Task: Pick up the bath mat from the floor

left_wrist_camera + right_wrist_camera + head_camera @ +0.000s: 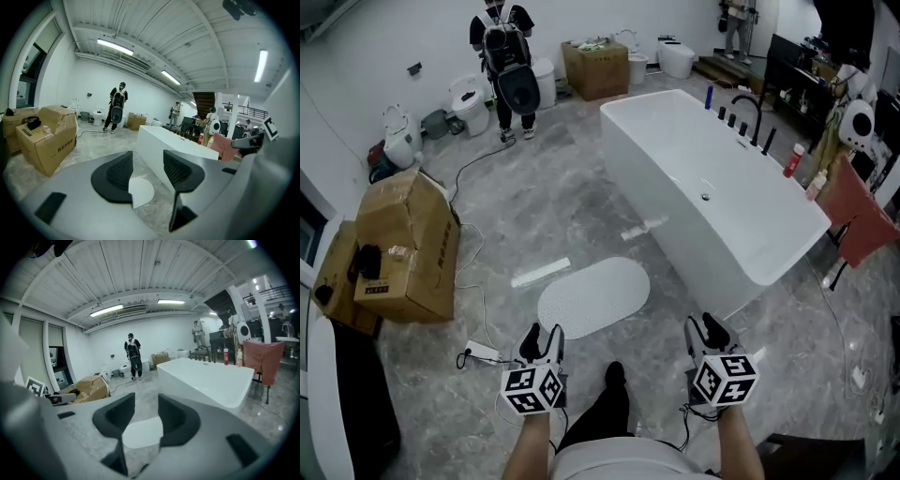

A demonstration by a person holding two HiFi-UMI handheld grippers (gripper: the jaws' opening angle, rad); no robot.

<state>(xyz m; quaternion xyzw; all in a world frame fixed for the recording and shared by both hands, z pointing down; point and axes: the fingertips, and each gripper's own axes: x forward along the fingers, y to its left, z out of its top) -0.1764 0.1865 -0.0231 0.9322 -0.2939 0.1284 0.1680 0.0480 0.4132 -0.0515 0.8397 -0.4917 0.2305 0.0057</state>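
Bath mat (593,296) on floor (534,202) ahead of left hand-held gripper (542,336), right hand-held gripper (705,328) alongside, jaws apart, empty

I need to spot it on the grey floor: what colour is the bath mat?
The bath mat is white, finely textured; best seen in the head view.

The grey marbled floor (534,206) fills the head view, with the white oval bath mat (592,296) lying flat at lower centre and a short white strip (540,273) just to its upper left. A white bathtub (712,202) stands at centre right, cardboard boxes (408,244) at the left edge, and a power strip (483,353) at lower left.
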